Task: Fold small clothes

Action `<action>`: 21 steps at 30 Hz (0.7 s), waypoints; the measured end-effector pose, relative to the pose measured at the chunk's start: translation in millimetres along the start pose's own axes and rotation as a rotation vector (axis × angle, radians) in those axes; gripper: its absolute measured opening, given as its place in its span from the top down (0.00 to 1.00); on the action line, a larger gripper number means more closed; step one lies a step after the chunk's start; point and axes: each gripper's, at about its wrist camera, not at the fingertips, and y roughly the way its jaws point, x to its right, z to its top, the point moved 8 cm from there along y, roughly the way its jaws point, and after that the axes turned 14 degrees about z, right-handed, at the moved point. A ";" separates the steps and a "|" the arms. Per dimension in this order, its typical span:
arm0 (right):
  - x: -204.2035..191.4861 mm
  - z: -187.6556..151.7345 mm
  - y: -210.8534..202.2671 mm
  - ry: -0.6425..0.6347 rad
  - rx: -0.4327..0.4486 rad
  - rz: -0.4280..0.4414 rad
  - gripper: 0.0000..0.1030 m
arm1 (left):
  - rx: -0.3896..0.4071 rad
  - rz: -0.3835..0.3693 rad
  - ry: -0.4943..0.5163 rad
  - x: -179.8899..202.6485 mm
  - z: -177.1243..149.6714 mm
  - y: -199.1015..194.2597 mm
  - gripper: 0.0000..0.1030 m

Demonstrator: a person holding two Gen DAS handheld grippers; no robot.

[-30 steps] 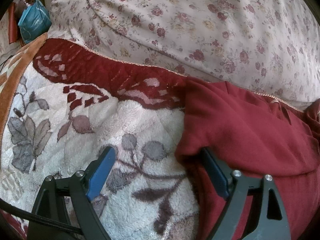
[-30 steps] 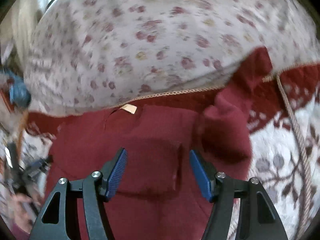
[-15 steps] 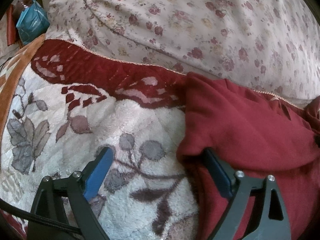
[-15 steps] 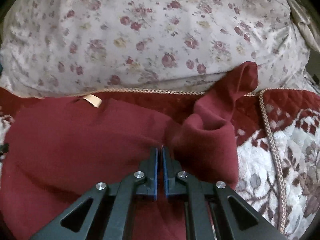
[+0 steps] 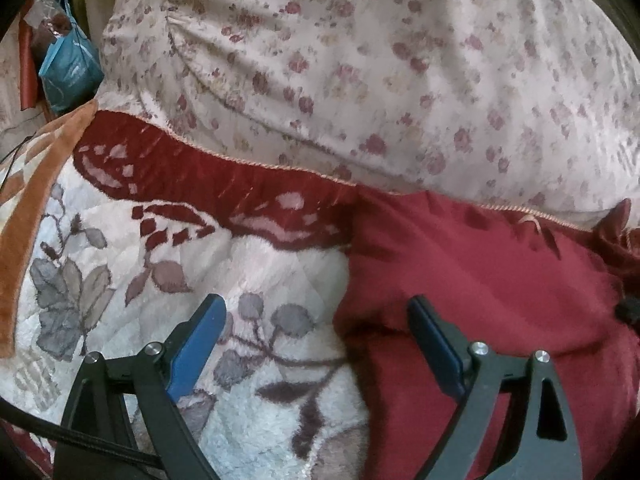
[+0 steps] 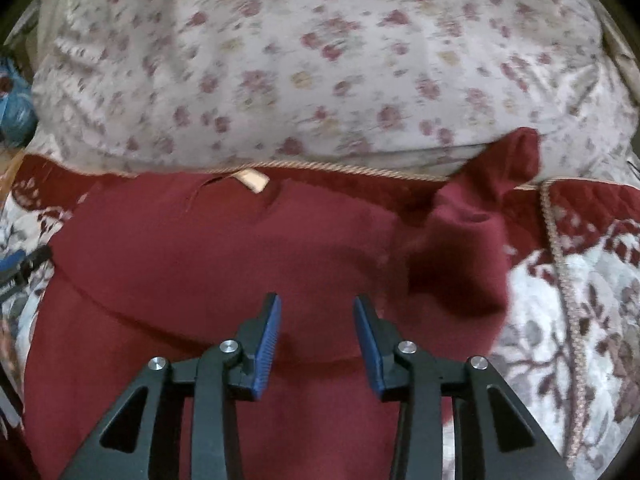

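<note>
A dark red garment [image 6: 240, 264] lies spread on a fleece blanket, its tan neck label [image 6: 252, 178] at the far edge. Its right sleeve [image 6: 468, 240] is bunched up, and the cuff rests against the flowered bedding. My right gripper [image 6: 316, 300] hovers over the middle of the garment. Its jaws are opening, with only flat cloth below them and nothing pinched. My left gripper [image 5: 316, 304] stands wide open astride the left edge of the garment [image 5: 480, 280]. One of its fingers is over the cloth and the other is over the blanket.
A big flowered pillow or duvet [image 5: 380, 80] bulges along the far side. The white and red leaf-patterned blanket [image 5: 120, 280] stretches to the left and also shows as blanket [image 6: 560, 320] on the right, with a cord trim. A blue bag [image 5: 70, 72] sits at the far left.
My right gripper was open, then shut on the garment near the sleeve, and now its jaws stand apart again, shifted slightly left. The left gripper has hardly moved.
</note>
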 end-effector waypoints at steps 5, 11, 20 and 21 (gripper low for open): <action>-9.0 -11.3 21.7 -0.023 -0.047 -0.018 0.60 | -0.032 0.003 0.012 2.2 -3.5 10.8 0.11; -11.9 -12.9 14.6 -0.036 -0.044 -0.023 0.58 | -0.087 -0.001 0.036 6.6 -12.9 23.3 0.11; -11.9 -16.5 8.1 -0.036 -0.048 0.022 0.45 | -0.050 -0.028 0.018 8.3 -7.5 11.1 0.11; -12.3 -12.4 -0.7 -0.036 -0.038 0.052 0.45 | -0.048 -0.036 0.012 8.3 -6.6 9.6 0.11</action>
